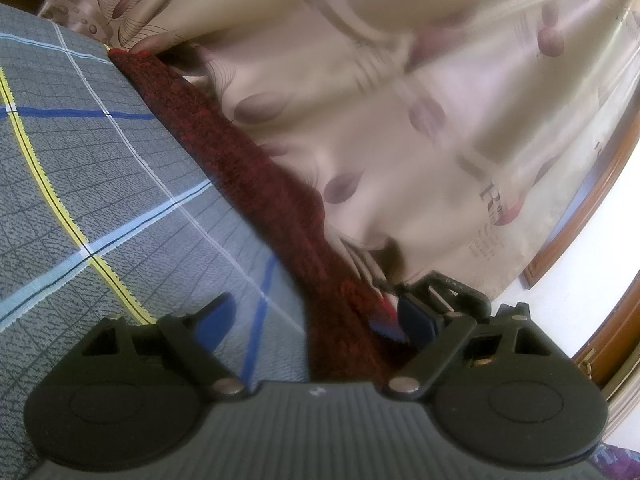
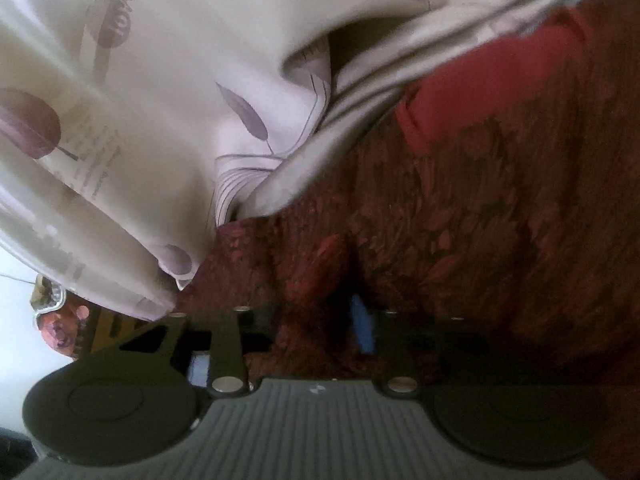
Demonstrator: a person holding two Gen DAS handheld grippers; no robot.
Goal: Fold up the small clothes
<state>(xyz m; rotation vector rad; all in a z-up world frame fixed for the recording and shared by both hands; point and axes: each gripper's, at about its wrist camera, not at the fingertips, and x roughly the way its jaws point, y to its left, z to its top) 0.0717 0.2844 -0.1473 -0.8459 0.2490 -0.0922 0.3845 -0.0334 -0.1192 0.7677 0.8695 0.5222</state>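
I see a grey checked sheet filling the left of my left view, a pale leaf-print curtain hanging along its far edge, and the dark red knit garment lying in a long strip between the two. My left gripper sits spread wide and released, the garment's near end between its fingers without being pinched. My right gripper is low over the garment; its fingers are dark and blurred there, so I cannot tell whether it grips.
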